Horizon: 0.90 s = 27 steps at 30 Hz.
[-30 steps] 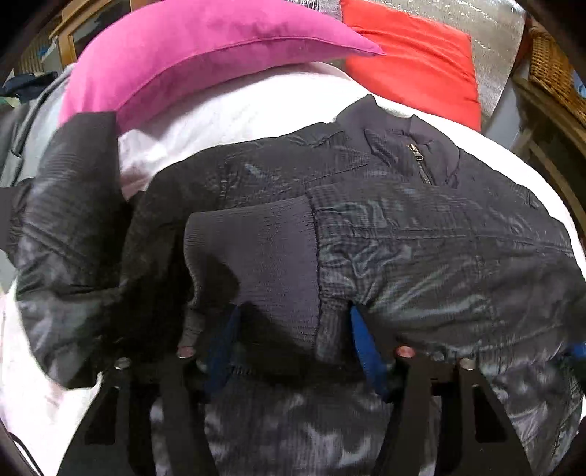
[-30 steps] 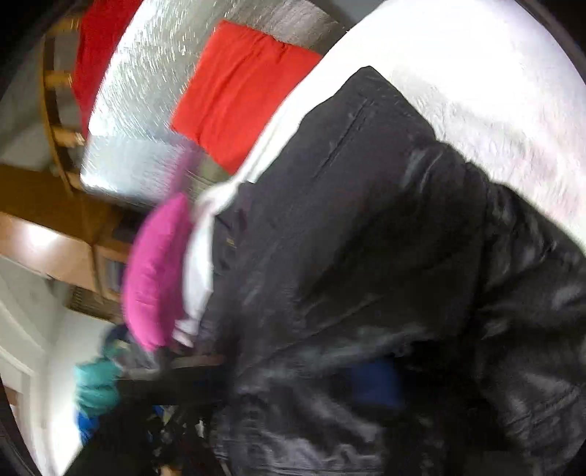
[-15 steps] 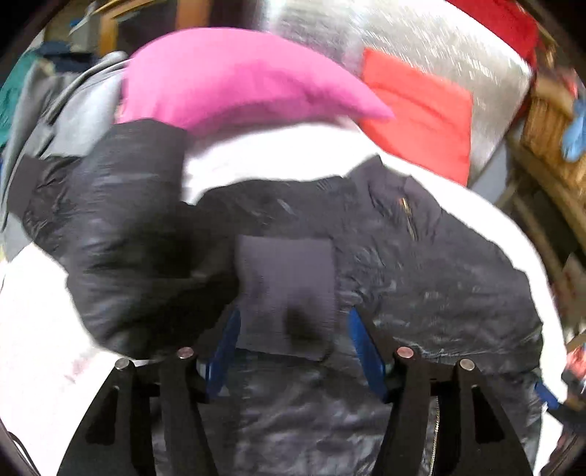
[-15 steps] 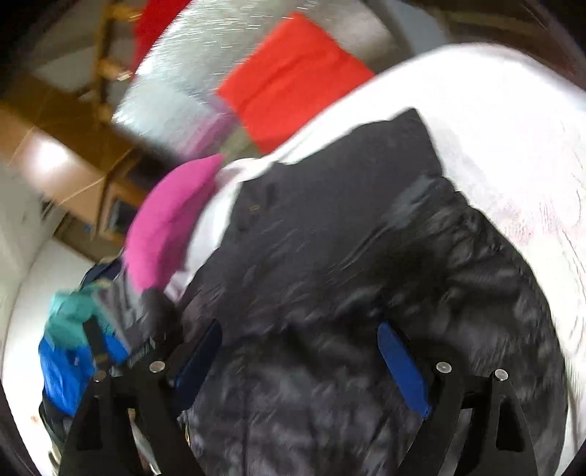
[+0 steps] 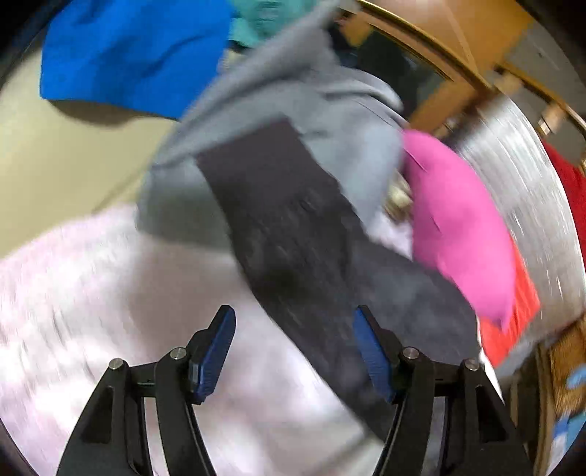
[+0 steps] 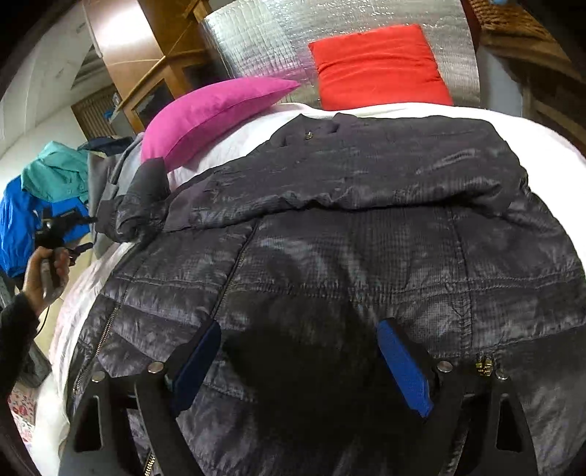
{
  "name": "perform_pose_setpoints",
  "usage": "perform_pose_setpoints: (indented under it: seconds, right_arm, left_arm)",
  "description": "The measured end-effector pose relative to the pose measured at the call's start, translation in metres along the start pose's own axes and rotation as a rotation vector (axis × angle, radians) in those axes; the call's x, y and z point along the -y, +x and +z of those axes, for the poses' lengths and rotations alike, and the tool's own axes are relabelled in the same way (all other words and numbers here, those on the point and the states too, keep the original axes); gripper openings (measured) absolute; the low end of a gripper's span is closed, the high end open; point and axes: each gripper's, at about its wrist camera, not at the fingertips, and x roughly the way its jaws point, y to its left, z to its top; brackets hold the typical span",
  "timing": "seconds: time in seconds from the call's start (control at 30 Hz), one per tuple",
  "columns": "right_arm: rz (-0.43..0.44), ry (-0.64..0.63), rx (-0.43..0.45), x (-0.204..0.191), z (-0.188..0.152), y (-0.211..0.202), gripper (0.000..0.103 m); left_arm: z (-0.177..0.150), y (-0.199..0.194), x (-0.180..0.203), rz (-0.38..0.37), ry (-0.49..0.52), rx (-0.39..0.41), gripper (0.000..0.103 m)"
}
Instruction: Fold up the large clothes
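A black quilted jacket (image 6: 366, 227) lies front up on the white bed (image 6: 531, 131), one sleeve folded across its chest. My right gripper (image 6: 300, 362) hovers open just above the jacket's lower front with nothing between its pads. The other sleeve (image 5: 293, 238) stretches off the bed's left side, and its knit cuff (image 5: 256, 161) rests on a grey garment (image 5: 329, 121). My left gripper (image 5: 293, 340) hangs over that sleeve; its jaws are opening and the pads are clear of the cloth. The right wrist view shows this left gripper (image 6: 88, 234) in a hand (image 6: 44, 271) beside the bed.
A pink pillow (image 6: 216, 110) and a red cushion (image 6: 381, 69) lean on a silver quilted headboard (image 6: 263, 40). Blue (image 5: 135, 55) and teal (image 6: 58, 172) clothes are piled left of the bed. A wooden cabinet (image 6: 146, 55) stands behind, and a wicker basket (image 6: 512, 18) at the far right.
My left gripper let the cuff go and swung left off the jacket, past the bed's edge. My right gripper opened, released the jacket and rolled upright.
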Motion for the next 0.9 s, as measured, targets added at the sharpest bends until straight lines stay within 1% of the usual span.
perform_pose_setpoints:
  seconds: [0.07,0.13,0.23,0.33,0.37,0.4,0.43,0.47,0.5,0.53,0.63,0.67,0.7,0.73,0.77,0.83,0.87,0.9]
  right_arm:
    - [0.002,-0.002,0.003,-0.001,0.001,0.001,0.091]
    - [-0.003,-0.006,0.003,-0.003,-0.001,-0.001,0.091]
    - [-0.002,-0.009,0.005,-0.004,-0.002,-0.002,0.092]
    - [0.005,-0.003,0.009,-0.003,-0.001,-0.001,0.092]
    - [0.007,-0.002,0.01,-0.003,-0.001,0.0,0.092]
    - [0.008,-0.001,0.011,-0.003,-0.001,0.0,0.092]
    - [0.01,0.001,0.011,-0.002,-0.001,-0.001,0.092]
    - [0.01,0.001,0.012,-0.002,-0.001,0.0,0.092]
    - [0.011,0.001,0.012,-0.002,-0.001,-0.001,0.092]
    - [0.01,0.001,0.012,-0.002,-0.001,-0.001,0.092]
    - [0.012,0.002,0.013,-0.002,-0.001,-0.001,0.092]
    - [0.014,0.004,0.015,-0.001,-0.001,-0.001,0.092]
    - [0.015,0.005,0.015,-0.001,-0.002,-0.001,0.092]
    - [0.017,0.007,0.016,-0.001,-0.002,-0.001,0.092]
    - [0.018,0.008,0.016,0.0,-0.002,-0.001,0.092]
    - [0.021,0.01,0.017,0.0,-0.002,-0.001,0.092]
    - [0.024,0.013,0.019,0.0,-0.001,-0.002,0.092]
    - [0.026,0.014,0.019,0.001,-0.002,-0.002,0.092]
  left_arm:
    - [0.023,0.01,-0.012,0.006,-0.035,0.025,0.067]
    - [0.038,0.021,-0.017,0.013,-0.054,0.042,0.067]
    - [0.055,0.042,-0.019,0.019,-0.062,0.031,0.067]
    - [0.063,0.066,-0.024,0.046,-0.071,-0.019,0.066]
    - [0.063,0.07,-0.025,0.059,-0.073,-0.021,0.066]
    - [0.063,0.073,-0.026,0.066,-0.073,-0.016,0.061]
    - [0.063,0.076,-0.025,0.075,-0.067,-0.012,0.043]
    - [0.064,0.078,-0.022,0.066,-0.052,-0.024,0.035]
    - [0.064,0.077,-0.017,0.073,-0.026,-0.025,0.023]
    - [0.063,0.073,-0.007,0.094,0.026,-0.021,0.02]
    - [0.057,0.051,0.024,0.146,0.137,0.036,0.018]
    - [0.053,0.034,0.041,0.163,0.196,0.078,0.018]
    - [0.048,0.018,0.056,0.162,0.246,0.117,0.018]
    - [0.046,0.007,0.068,0.153,0.279,0.14,0.018]
    - [0.039,-0.016,0.091,0.13,0.342,0.184,0.018]
    - [0.026,-0.053,0.13,0.081,0.424,0.245,0.018]
    - [0.025,-0.065,0.143,0.063,0.451,0.263,0.018]
    - [0.013,-0.087,0.171,0.024,0.501,0.295,0.018]
